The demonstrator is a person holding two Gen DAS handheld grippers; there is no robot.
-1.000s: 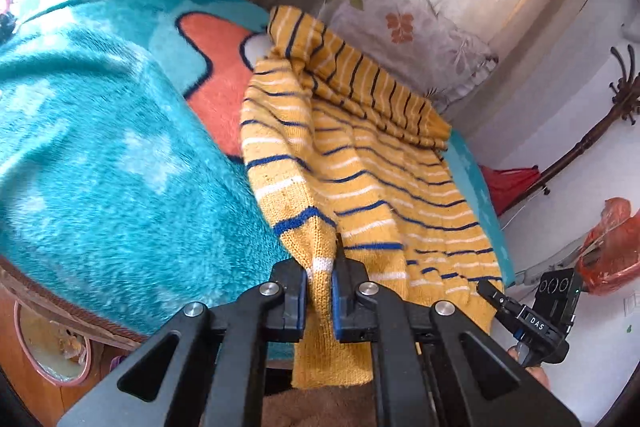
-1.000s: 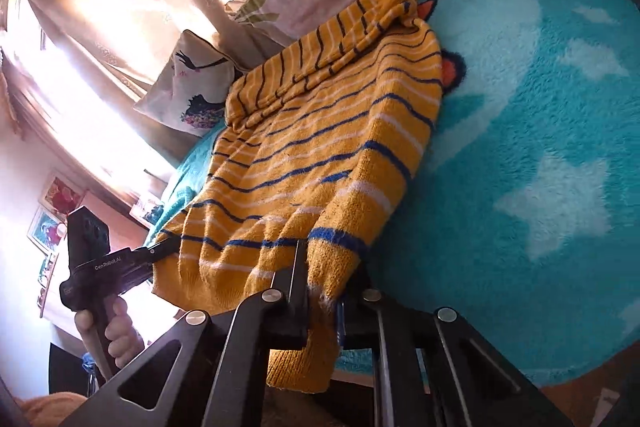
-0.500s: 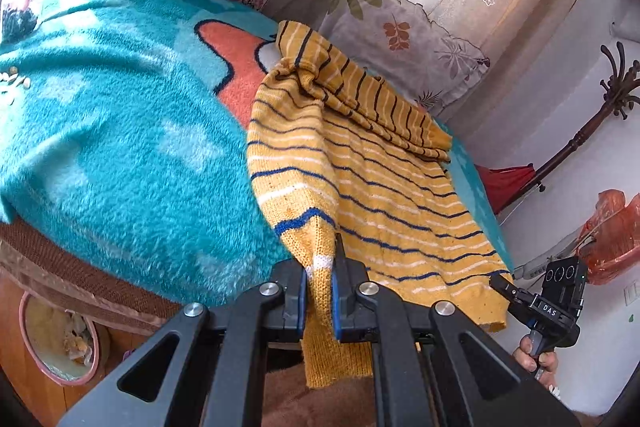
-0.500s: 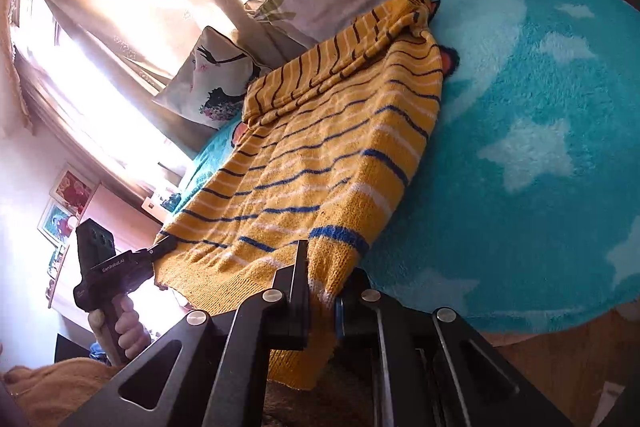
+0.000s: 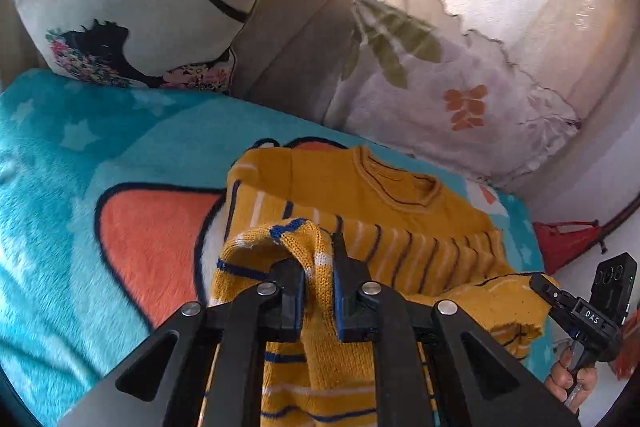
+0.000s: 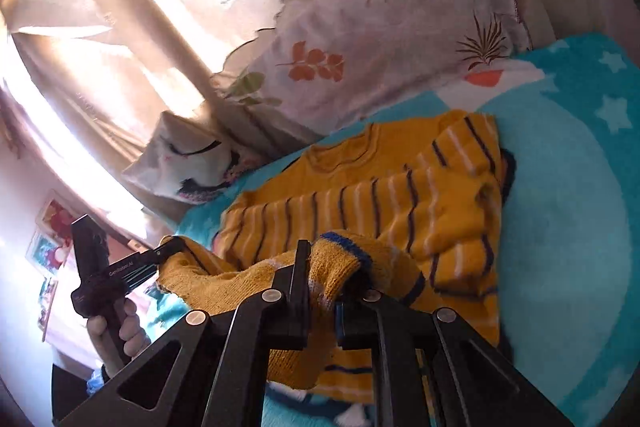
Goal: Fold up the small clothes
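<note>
The yellow striped sweater (image 5: 372, 215) lies on the teal blanket (image 5: 60, 227) of the bed, at centre frame in both views, its collar toward the pillows at the top. The left gripper (image 5: 318, 287) is clamped on one hem corner and the right gripper (image 6: 322, 291) on the other, both corners raised above the sweater's striped body, so the step in hand looks like the hem-to-collar fold. The next move probably calls for carrying both corners level toward the collar, laying them down, then letting go. "DAS" reads on the right gripper at lower right of the left view; the left gripper's label looks like "GenRobot.AI", though blurred
</note>
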